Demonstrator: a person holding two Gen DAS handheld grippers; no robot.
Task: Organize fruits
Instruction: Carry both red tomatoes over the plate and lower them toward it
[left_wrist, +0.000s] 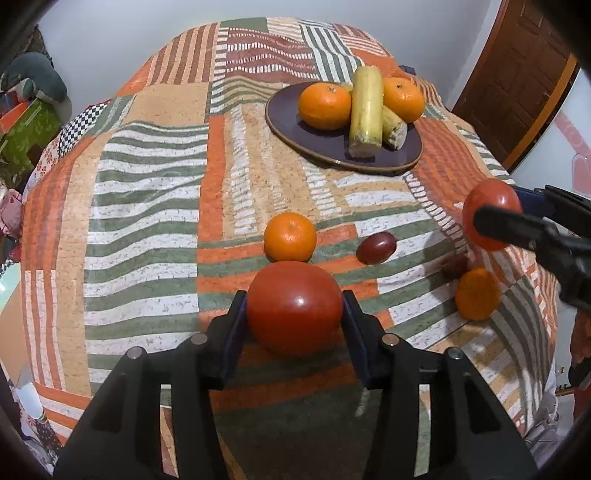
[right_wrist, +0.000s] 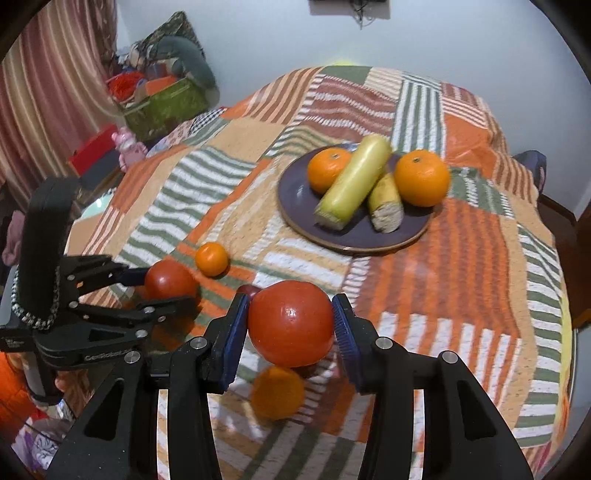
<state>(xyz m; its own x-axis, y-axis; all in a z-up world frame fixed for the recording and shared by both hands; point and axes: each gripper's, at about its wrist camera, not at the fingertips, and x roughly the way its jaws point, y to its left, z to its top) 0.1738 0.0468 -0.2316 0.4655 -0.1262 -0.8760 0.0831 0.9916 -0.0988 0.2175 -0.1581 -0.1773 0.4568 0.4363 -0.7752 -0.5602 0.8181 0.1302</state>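
Two tomatoes are pinched: your left gripper (left_wrist: 293, 314) holds one tomato (left_wrist: 294, 307) low over the table (left_wrist: 147, 206), your right gripper (right_wrist: 290, 325) lifts another (right_wrist: 290, 322). Squeezing harder could bruise them; crowding the plate (right_wrist: 295, 195) could roll fruit off.

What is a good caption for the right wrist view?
Right claw grips a red tomato above the patchwork tablecloth, plate of fruit beyond.
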